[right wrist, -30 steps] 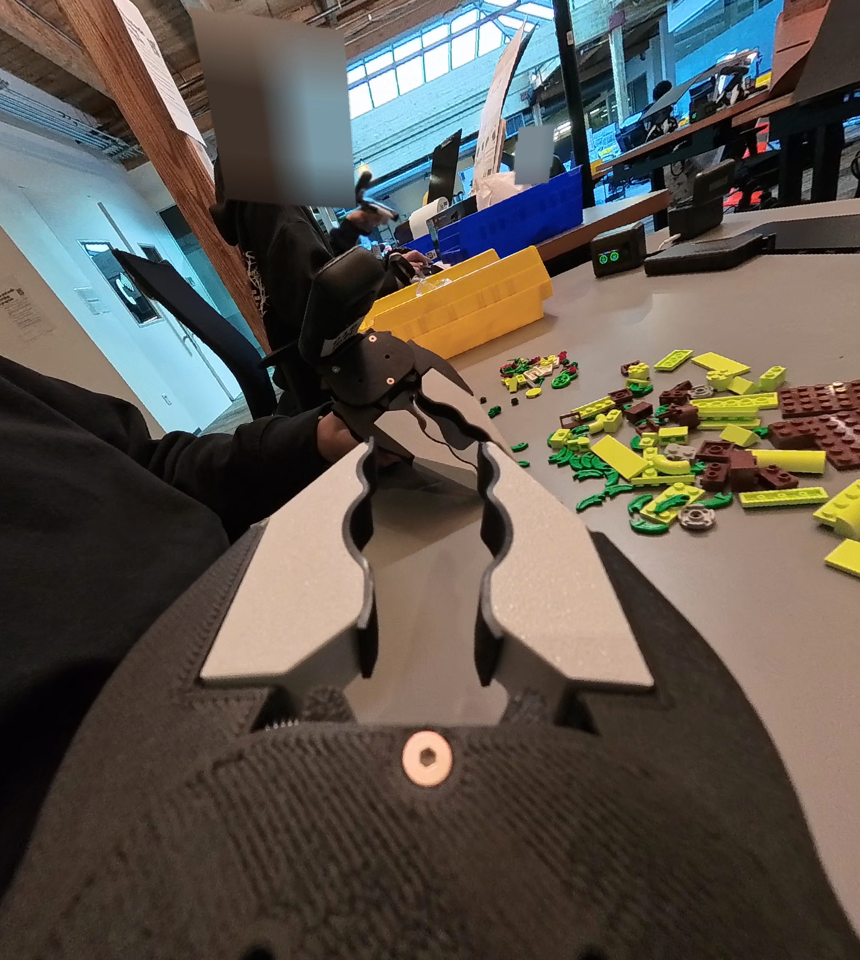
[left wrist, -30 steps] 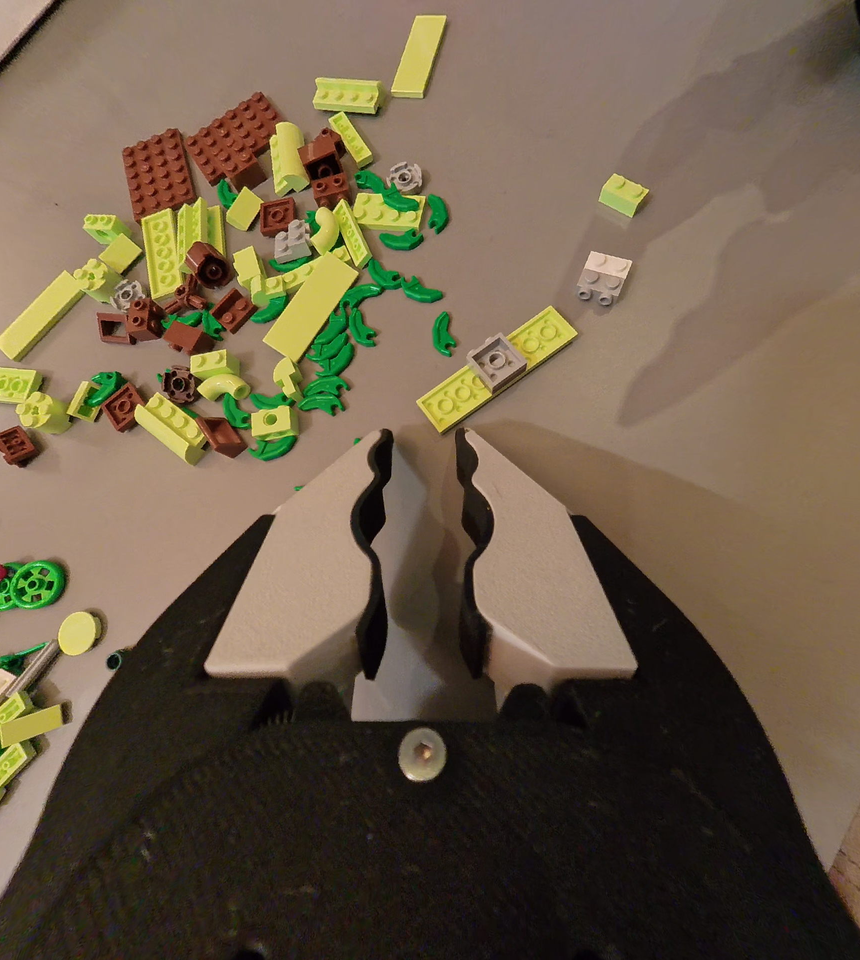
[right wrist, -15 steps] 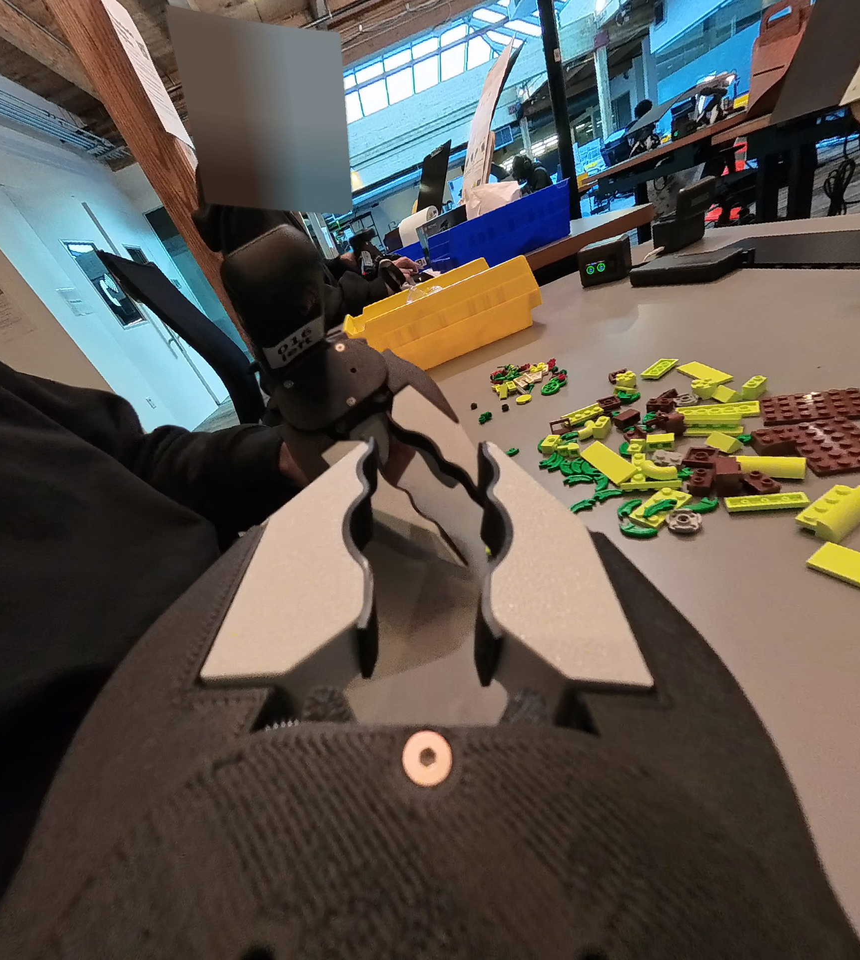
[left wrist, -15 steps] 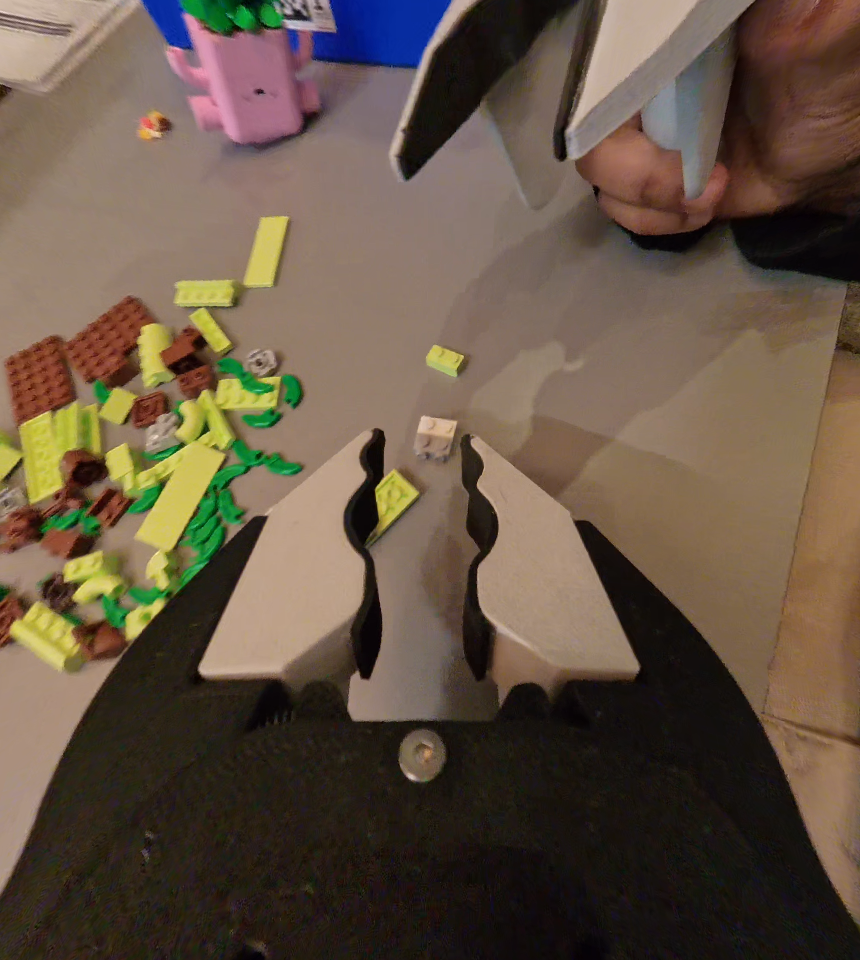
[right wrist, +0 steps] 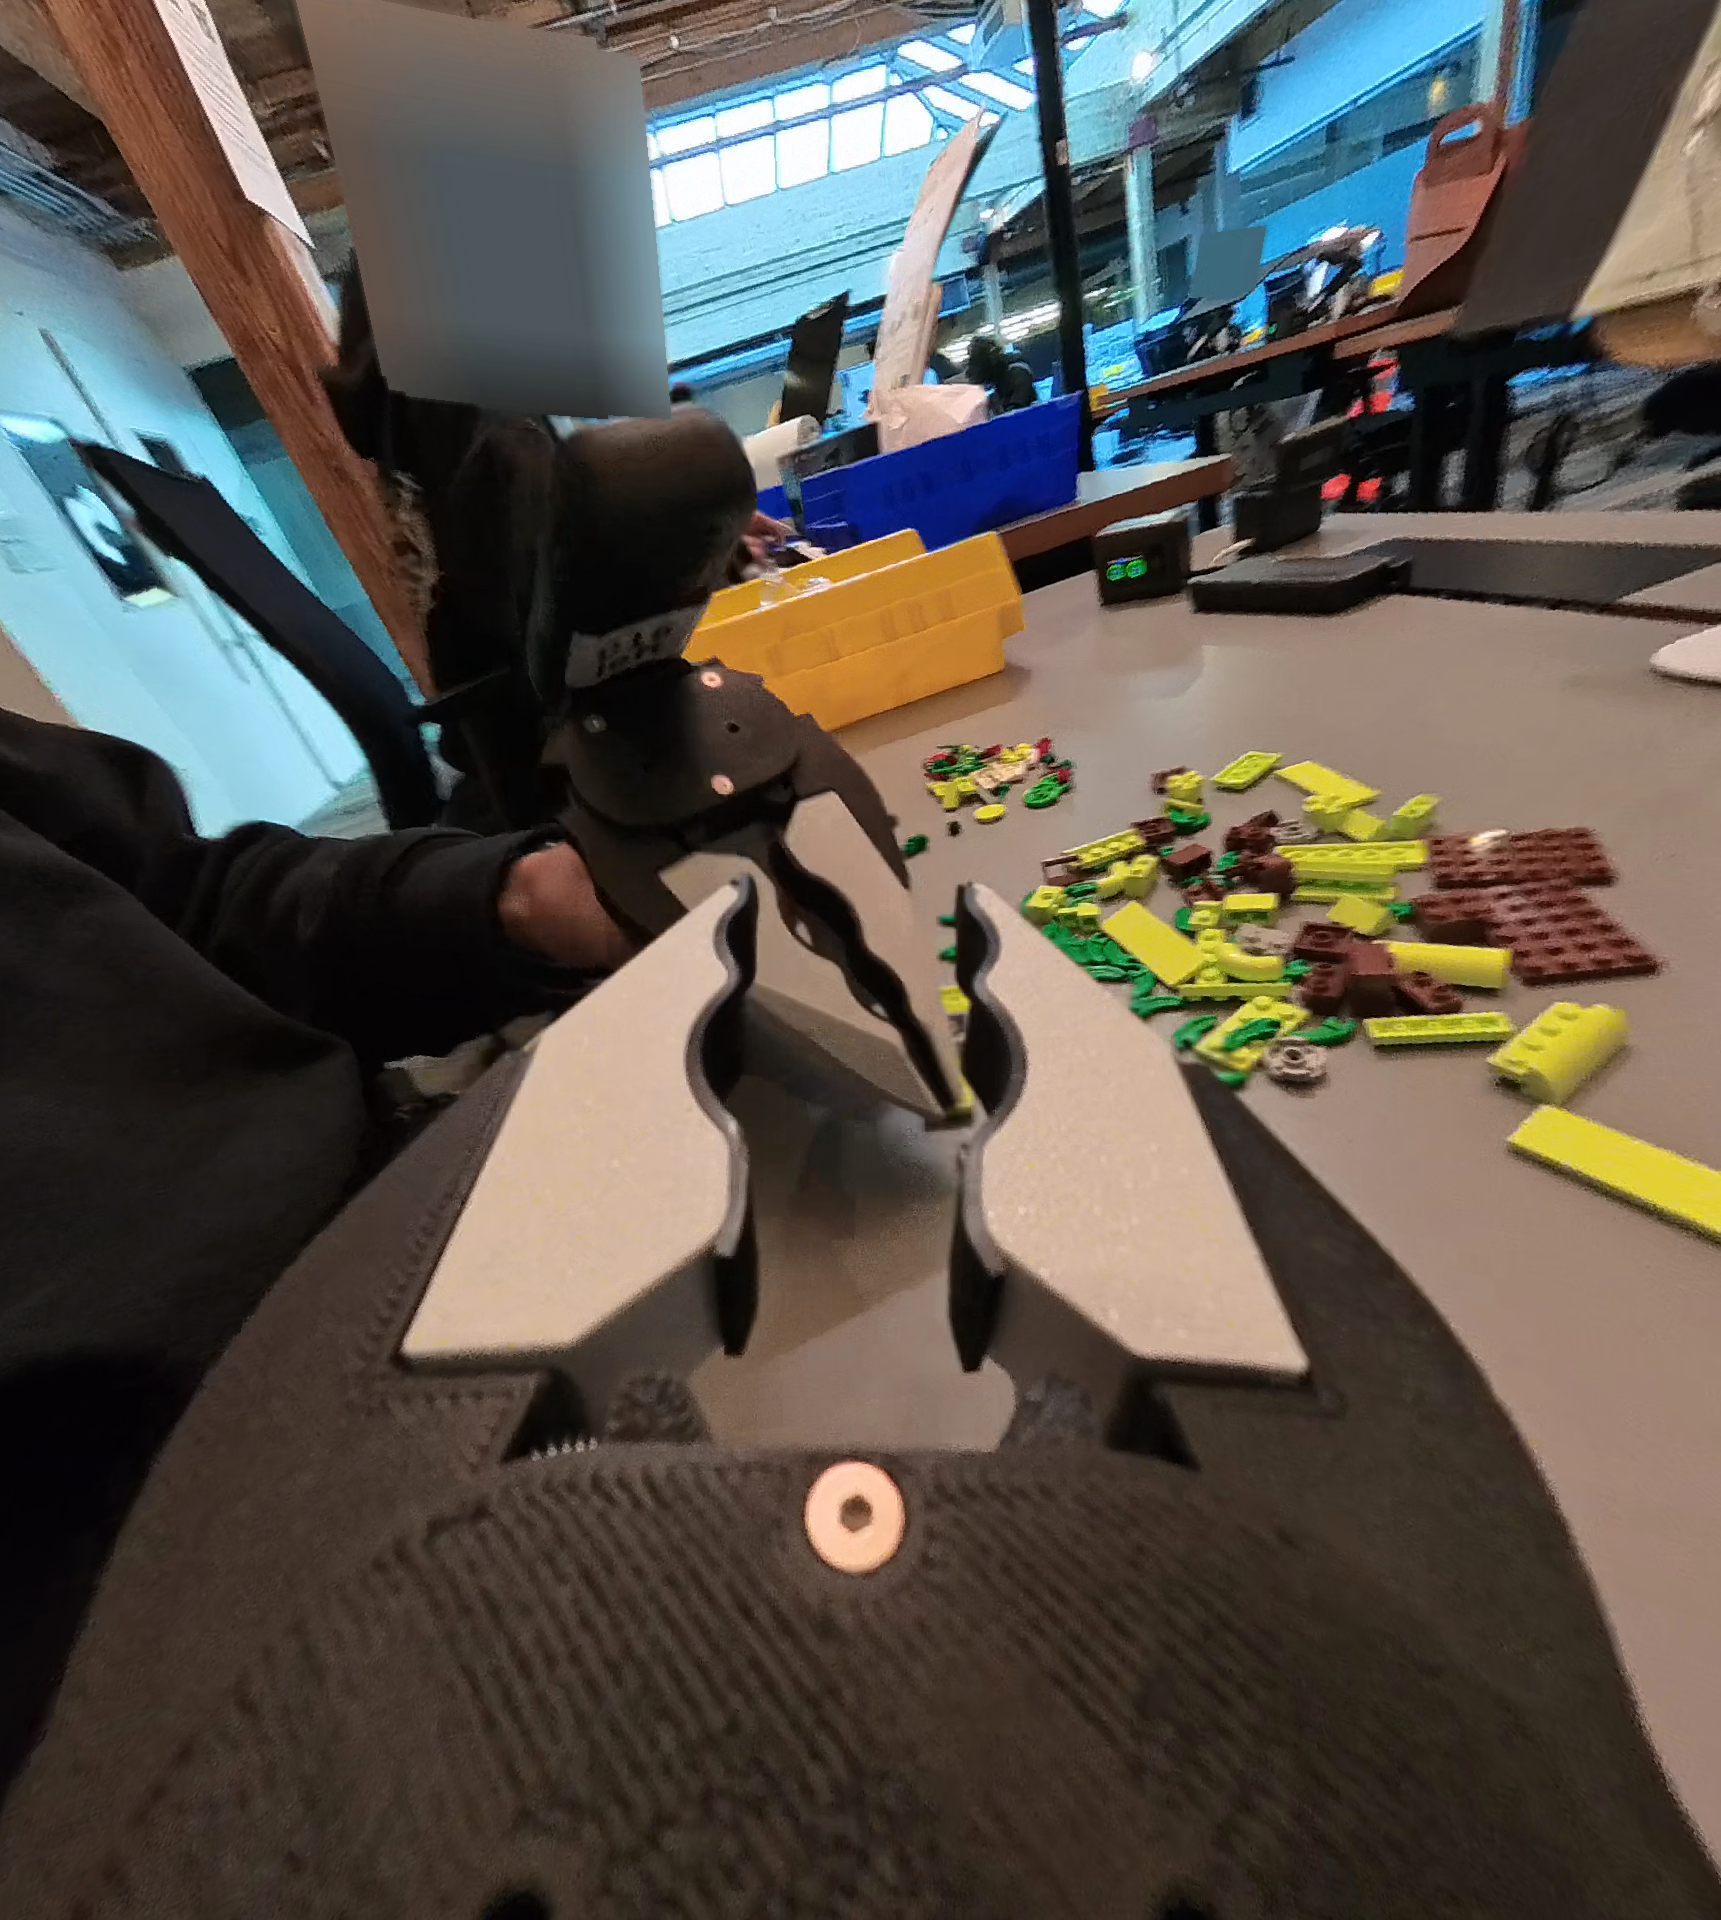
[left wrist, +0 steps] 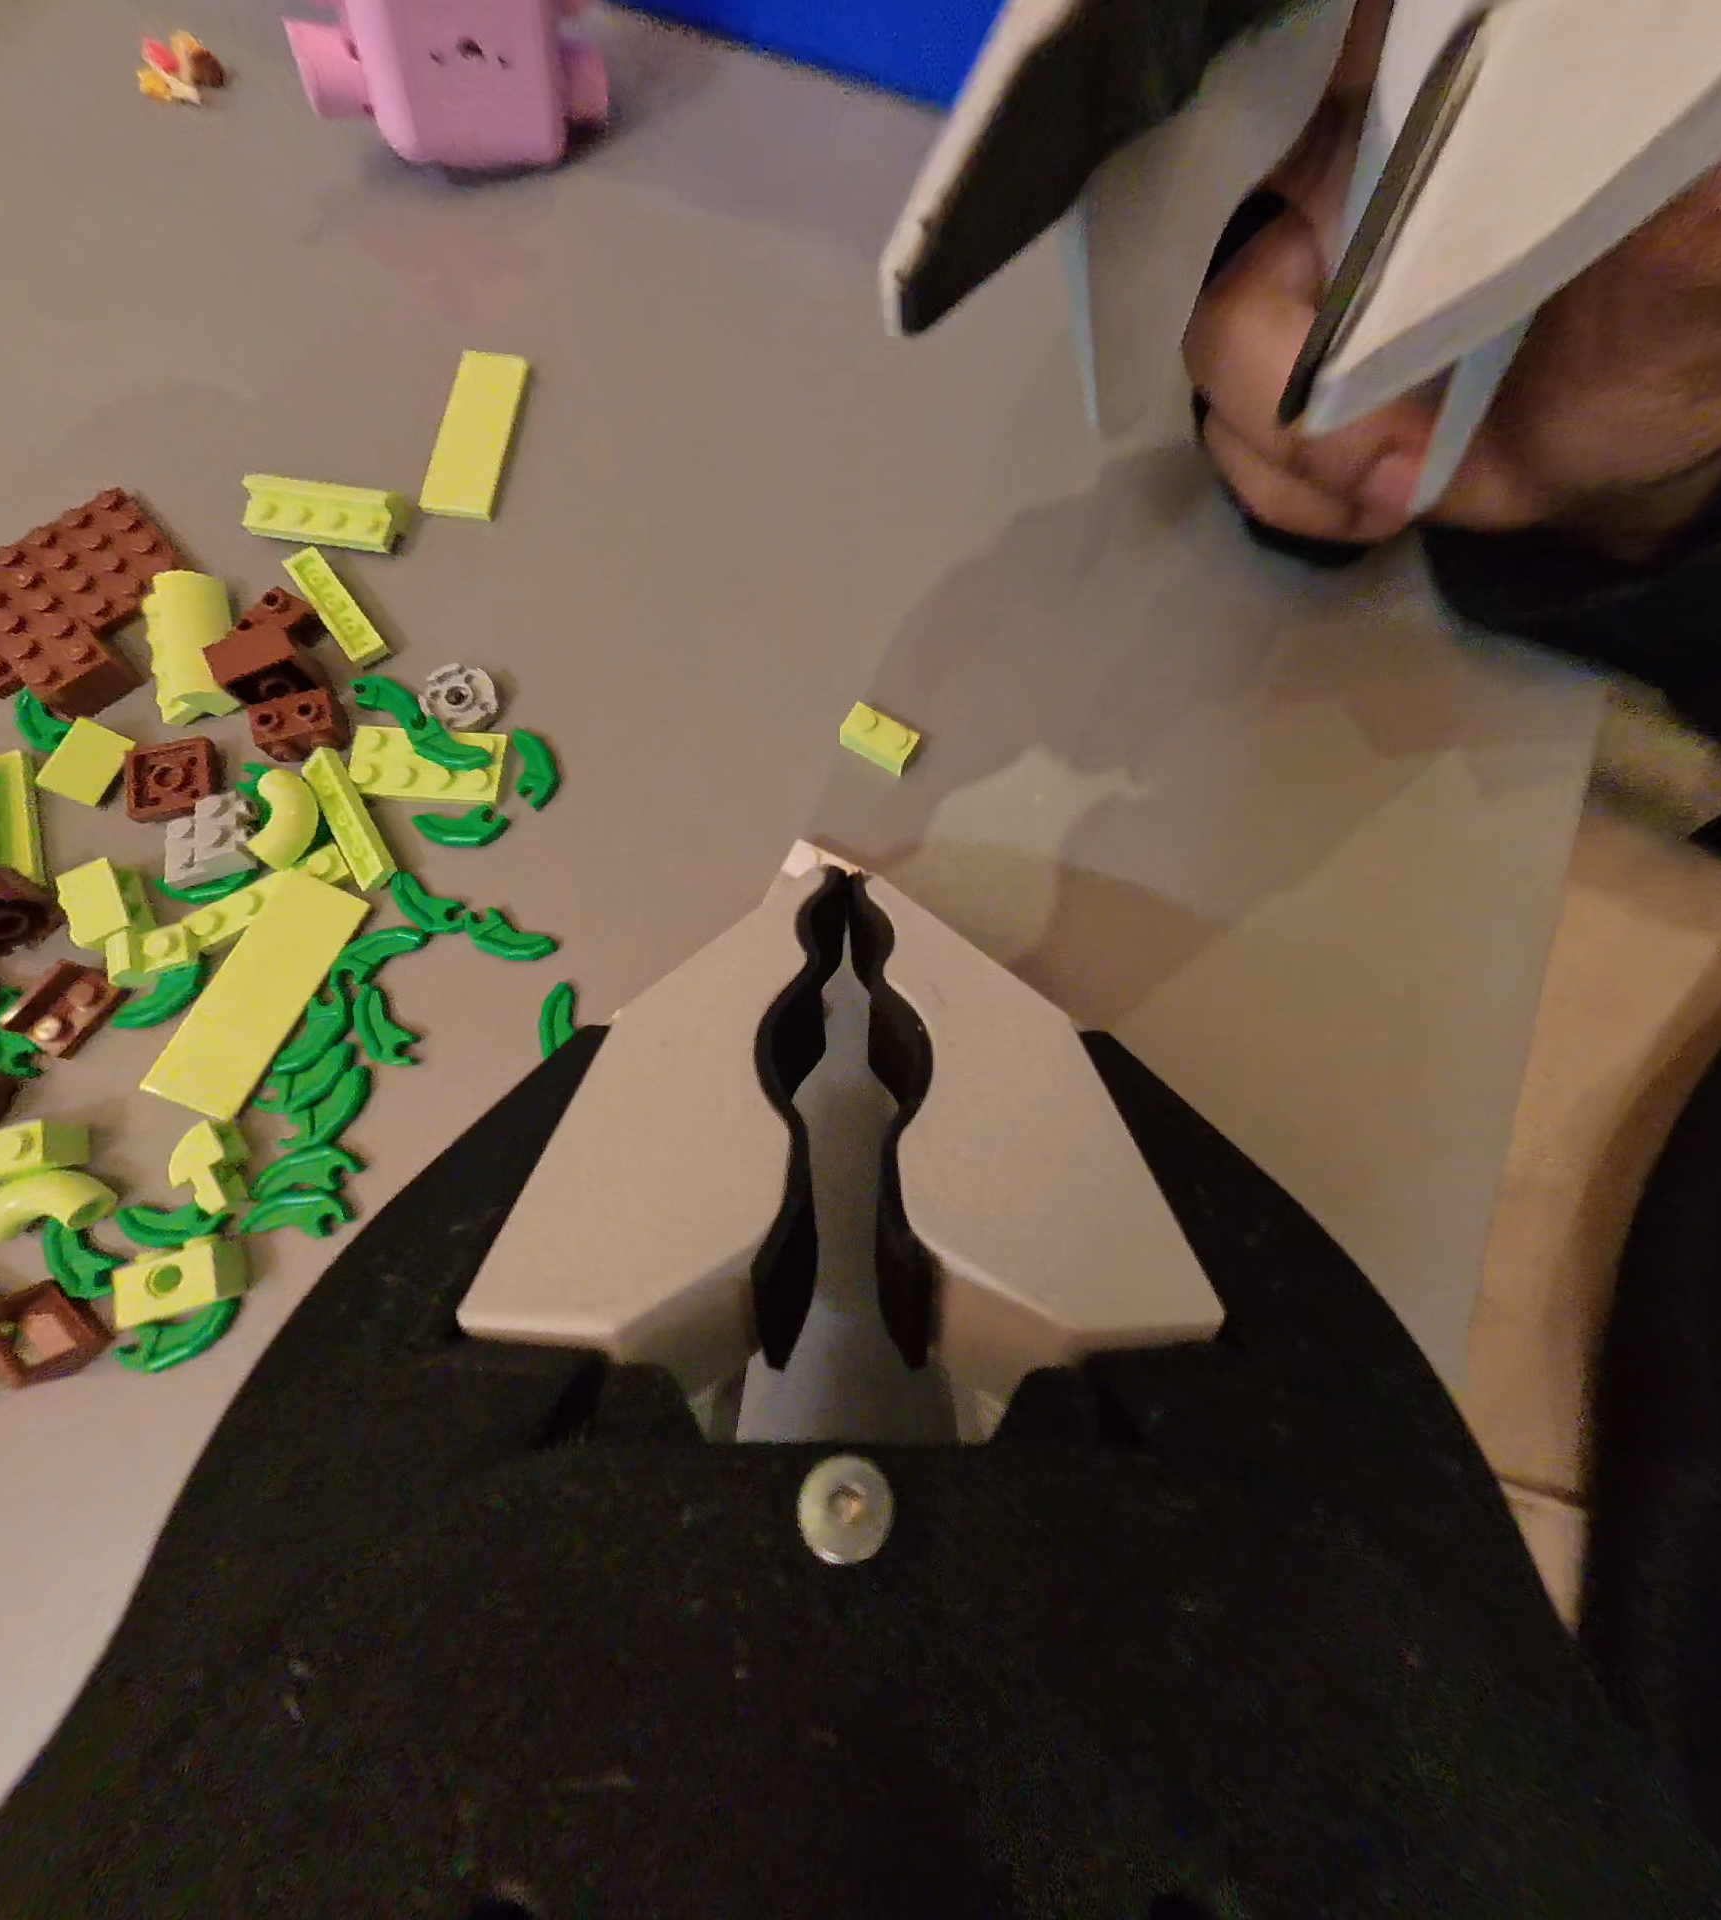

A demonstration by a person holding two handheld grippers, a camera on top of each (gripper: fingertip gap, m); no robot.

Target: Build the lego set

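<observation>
My left gripper [left wrist: 840, 883] is shut low over the grey table [left wrist: 731, 520]. In the right wrist view its tips [right wrist: 949, 1110] pinch a small lime-green piece, apparently the lime plate; the plate is hidden under the fingers in the left wrist view. A pale brick corner [left wrist: 806, 857] peeks out just past the tips. My right gripper [right wrist: 856, 894] is open and empty, held above and just beyond the left one, pointing at it; it shows in the left wrist view [left wrist: 1095, 369]. A small lime brick [left wrist: 879, 738] lies between them.
A pile of lime, brown and green loose pieces [left wrist: 212, 883] lies left of the left gripper, also in the right wrist view [right wrist: 1303, 935]. A pink model [left wrist: 461, 83], yellow bin [right wrist: 866, 623] and blue bin [right wrist: 939, 478] stand farther off. The table edge [left wrist: 1583, 935] is close. The grippers' ends are close to 9 cm from one another. About 4 cm separates my left fingertips from the small lime brick [left wrist: 879, 738].
My left gripper moved forward over the lime plate and closed from open to shut. The right gripper stayed open and came closer.
</observation>
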